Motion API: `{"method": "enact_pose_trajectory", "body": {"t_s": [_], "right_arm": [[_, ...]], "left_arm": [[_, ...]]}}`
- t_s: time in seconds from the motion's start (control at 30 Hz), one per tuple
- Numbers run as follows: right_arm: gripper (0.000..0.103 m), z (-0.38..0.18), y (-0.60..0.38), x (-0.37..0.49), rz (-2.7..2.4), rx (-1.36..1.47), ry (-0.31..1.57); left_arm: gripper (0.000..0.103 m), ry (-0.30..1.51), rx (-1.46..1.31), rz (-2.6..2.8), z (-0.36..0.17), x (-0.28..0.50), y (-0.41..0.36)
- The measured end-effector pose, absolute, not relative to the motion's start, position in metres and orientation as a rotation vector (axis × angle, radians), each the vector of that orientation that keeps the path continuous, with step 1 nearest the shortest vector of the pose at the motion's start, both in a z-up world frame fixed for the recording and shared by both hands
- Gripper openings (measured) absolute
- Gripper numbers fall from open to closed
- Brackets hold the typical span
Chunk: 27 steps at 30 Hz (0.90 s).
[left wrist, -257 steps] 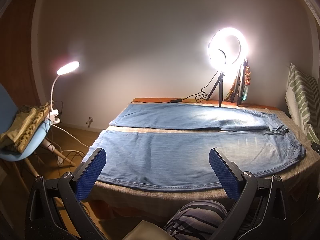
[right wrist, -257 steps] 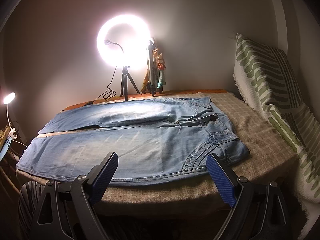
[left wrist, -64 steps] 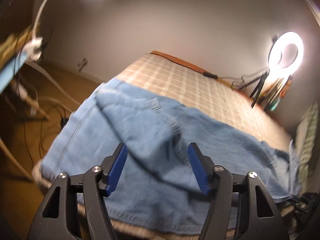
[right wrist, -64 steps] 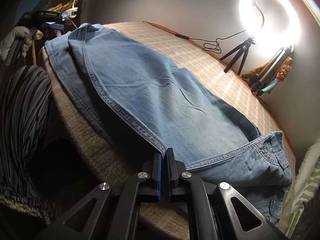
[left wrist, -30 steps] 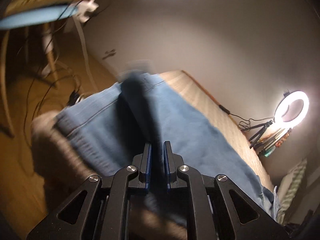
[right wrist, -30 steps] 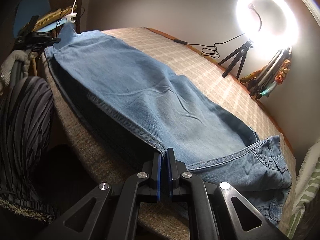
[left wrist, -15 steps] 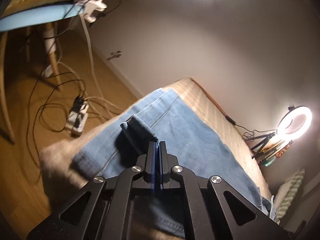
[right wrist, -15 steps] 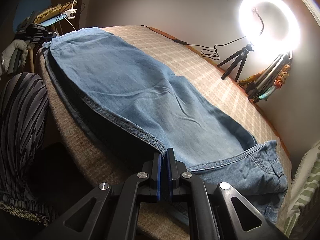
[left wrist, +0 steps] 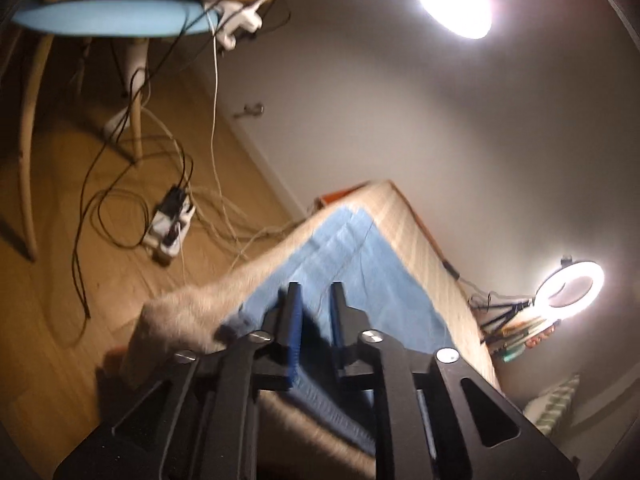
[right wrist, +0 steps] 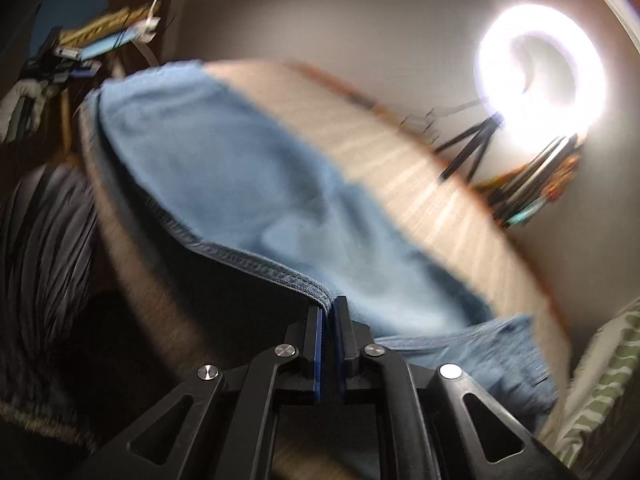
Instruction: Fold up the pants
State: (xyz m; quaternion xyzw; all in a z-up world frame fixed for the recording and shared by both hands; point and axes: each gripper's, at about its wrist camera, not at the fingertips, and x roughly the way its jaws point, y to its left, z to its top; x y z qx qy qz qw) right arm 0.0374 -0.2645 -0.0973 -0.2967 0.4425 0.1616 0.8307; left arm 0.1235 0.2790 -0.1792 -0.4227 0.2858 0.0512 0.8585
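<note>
Your right gripper (right wrist: 329, 312) clamped on the stitched edge of the jeans (right wrist: 248, 184), jeans folded lengthwise along the near side of the bed (right wrist: 400, 168), your left gripper (left wrist: 314, 304) parted above their hem end, motion blur smearing the waistband.

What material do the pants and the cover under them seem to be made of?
The pants: blue denim, matte and faded, with a thick stitched seam at the edge that the right hand-held gripper clamps. The cover: probably a woven beige cloth with pale checked stripes; blur hides its texture.
</note>
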Motion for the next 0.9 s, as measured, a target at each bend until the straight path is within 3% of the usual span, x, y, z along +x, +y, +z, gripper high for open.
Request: {"method": "enact_pose_trajectory", "body": {"t_s": [0.07,0.1,0.27,0.6,0.9], "right_arm": [[0.028,-0.095,-0.264,0.036,0.392,-0.598,0.969],[0.029,-0.091,-0.263,0.036,0.42,-0.569,0.976],[0.035,-0.059,-0.236,0.068,0.549,-0.424,0.946],[0.043,-0.06,-0.124,0.194,0.787,-0.37,0.945],[0.05,-0.101,-0.014,0.3,0.96,-0.288,1.058]], "left_arm": [[0.032,0.614,-0.885,0.083,-0.179,0.126,0.274],[0.04,0.628,-0.883,0.075,-0.179,0.129,0.271],[0.047,0.687,-0.887,0.068,-0.184,0.144,0.259],[0.049,0.725,-0.918,0.081,-0.198,0.147,0.255],[0.049,0.713,-0.905,0.081,-0.198,0.159,0.251]]}}
